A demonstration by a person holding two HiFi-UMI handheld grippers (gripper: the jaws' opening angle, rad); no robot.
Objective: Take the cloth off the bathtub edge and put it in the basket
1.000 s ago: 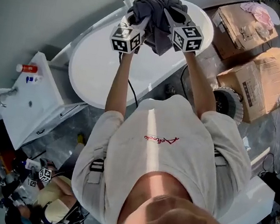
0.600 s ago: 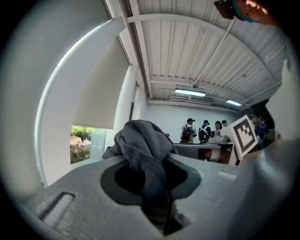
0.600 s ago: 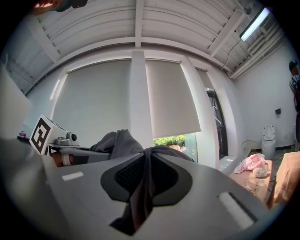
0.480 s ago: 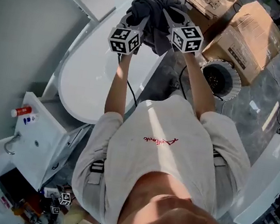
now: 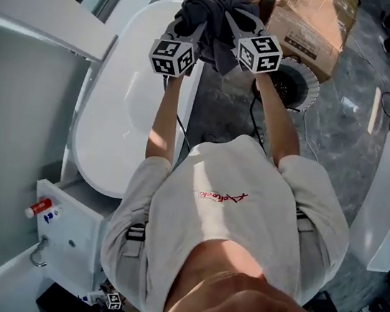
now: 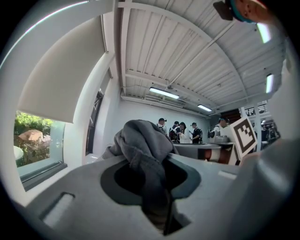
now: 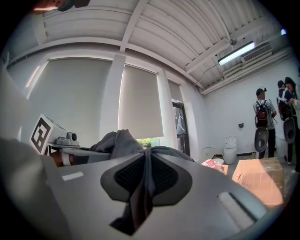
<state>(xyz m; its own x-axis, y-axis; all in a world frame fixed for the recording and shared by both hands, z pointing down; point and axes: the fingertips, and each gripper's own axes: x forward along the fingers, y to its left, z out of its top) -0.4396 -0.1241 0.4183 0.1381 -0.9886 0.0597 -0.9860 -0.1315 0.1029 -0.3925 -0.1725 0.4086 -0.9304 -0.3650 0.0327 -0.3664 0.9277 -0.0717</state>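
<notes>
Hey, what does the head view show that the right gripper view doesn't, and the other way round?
Only the head view: the white bathtub, the basket on the floor beside it, and the person's arms holding the left tongs and right tongs up side by side.
Only the right gripper view: the right tongs' pads pressed together on a fold of the cloth, plus window blinds and people standing at the far right.
Both: the cloth bunched between the two tongs, and a cardboard box.
</notes>
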